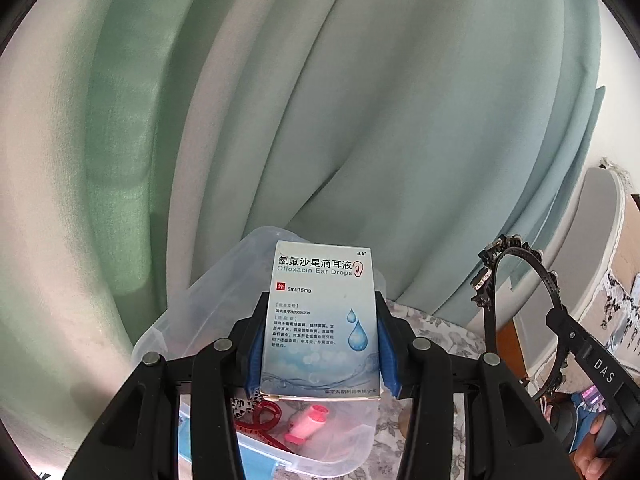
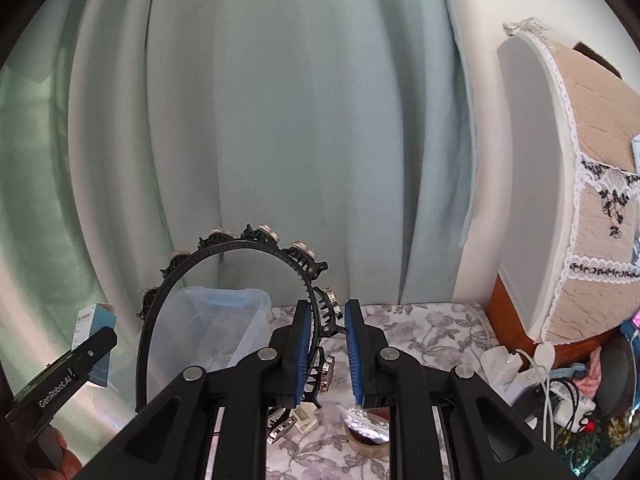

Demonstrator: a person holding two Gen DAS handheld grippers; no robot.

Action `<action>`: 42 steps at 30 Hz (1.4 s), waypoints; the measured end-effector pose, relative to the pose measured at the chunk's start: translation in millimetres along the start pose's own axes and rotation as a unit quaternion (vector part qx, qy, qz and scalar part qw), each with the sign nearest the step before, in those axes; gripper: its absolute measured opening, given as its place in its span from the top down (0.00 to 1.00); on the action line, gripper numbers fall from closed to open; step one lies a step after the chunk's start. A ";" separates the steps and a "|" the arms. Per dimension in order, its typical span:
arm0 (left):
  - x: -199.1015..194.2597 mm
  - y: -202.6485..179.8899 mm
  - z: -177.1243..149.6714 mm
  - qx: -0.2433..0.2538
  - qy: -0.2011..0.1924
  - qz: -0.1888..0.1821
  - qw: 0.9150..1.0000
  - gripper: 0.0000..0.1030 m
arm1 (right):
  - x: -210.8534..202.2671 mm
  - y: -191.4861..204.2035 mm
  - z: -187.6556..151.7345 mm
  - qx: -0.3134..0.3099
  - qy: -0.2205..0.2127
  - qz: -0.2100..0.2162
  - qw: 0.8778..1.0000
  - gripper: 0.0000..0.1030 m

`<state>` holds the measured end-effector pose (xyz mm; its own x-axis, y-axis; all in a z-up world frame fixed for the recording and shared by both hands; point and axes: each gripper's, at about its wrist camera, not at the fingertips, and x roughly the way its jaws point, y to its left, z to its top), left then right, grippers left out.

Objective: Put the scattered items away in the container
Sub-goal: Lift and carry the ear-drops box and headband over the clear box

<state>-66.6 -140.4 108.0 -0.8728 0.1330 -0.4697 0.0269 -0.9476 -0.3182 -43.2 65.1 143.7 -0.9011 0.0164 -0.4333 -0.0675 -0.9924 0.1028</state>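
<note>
My left gripper (image 1: 318, 348) is shut on a pale blue ear-drops box (image 1: 320, 320) and holds it upright above the clear plastic container (image 1: 188, 308). A pink bottle (image 1: 310, 424) and a red band (image 1: 260, 420) lie inside the container. My right gripper (image 2: 328, 344) is shut on a black studded headband (image 2: 240, 248), held up beside the container (image 2: 212, 320), which stands to its left. The headband also shows in the left wrist view (image 1: 516, 280). The box and the left gripper show at the left of the right wrist view (image 2: 94, 320).
The surface is a floral cloth (image 2: 420, 332). Green curtains (image 2: 280, 120) hang behind. A lace-covered appliance (image 2: 568, 200) stands at the right. White chargers and cables (image 2: 520, 368) lie beside it. A tape roll with a foil pack (image 2: 366, 432) and small clips lie under my right gripper.
</note>
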 end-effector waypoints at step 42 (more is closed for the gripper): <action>66.9 59.6 -12.8 -0.068 0.071 0.017 0.995 0.54 | 106.5 74.3 -22.0 -0.001 0.133 0.096 0.986 0.82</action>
<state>-117.1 -184.3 47.1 -0.7930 0.1493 -0.5906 0.1304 -0.9054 -0.4040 -134.7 -9.6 85.5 -0.7526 -0.2047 -0.6258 0.0946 -0.9742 0.2049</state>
